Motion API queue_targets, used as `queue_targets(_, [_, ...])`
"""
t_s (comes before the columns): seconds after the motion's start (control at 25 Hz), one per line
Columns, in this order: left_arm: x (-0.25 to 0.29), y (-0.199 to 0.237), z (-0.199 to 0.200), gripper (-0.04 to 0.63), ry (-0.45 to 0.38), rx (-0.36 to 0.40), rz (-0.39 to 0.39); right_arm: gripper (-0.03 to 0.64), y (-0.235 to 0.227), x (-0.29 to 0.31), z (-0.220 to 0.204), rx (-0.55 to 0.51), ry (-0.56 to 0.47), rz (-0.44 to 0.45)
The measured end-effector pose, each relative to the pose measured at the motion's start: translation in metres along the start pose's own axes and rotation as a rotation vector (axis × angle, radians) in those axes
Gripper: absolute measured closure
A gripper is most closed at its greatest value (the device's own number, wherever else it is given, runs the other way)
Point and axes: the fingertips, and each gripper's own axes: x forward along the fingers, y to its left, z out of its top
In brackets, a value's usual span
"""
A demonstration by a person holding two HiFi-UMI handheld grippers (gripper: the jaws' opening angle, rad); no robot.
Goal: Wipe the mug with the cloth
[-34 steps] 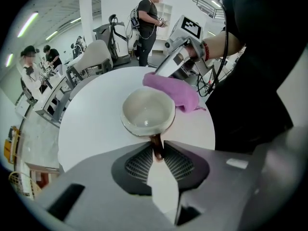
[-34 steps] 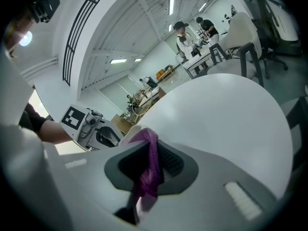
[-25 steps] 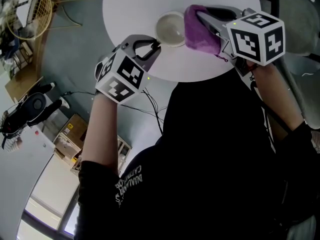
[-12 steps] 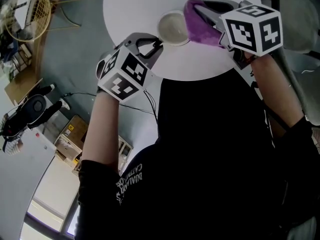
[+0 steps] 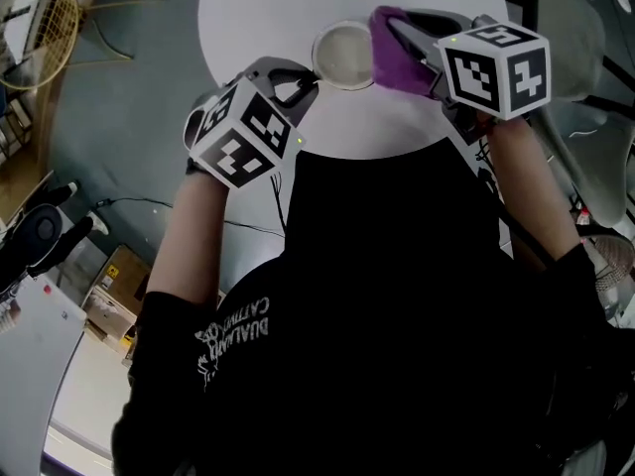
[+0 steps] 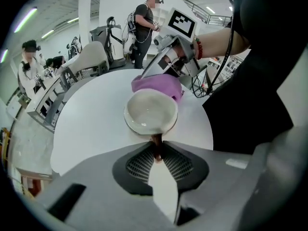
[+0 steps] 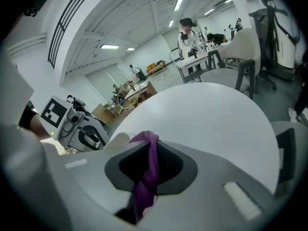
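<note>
My left gripper (image 6: 157,152) is closing on the handle of the white ceramic mug (image 5: 342,53) while my right gripper (image 7: 151,148), pinching the purple cloth (image 5: 399,62), seems mid-wipe.

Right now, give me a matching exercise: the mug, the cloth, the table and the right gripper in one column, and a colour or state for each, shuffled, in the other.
Column one:
1. mug
2. cloth
3. table
4. right gripper

Column two:
A. purple
B. white and round
C. fingers shut on fabric
D. cream with a brown handle

Pairs: 1-D, 2-A, 3-B, 4-C
</note>
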Motion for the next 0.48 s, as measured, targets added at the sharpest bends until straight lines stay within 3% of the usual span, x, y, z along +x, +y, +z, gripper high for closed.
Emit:
queue_targets(0.32, [-0.006,0.011,-0.001,0.534,-0.134,0.032,-0.127,0.577,0.001,0.001,0.002,0.059,-0.016,-0.192])
queue_targets(0.48, [-0.012,0.019,-0.004,0.535,-0.141,0.104,-0.198,0.577,0.003,0.000,-0.002,0.147,0.004,-0.238])
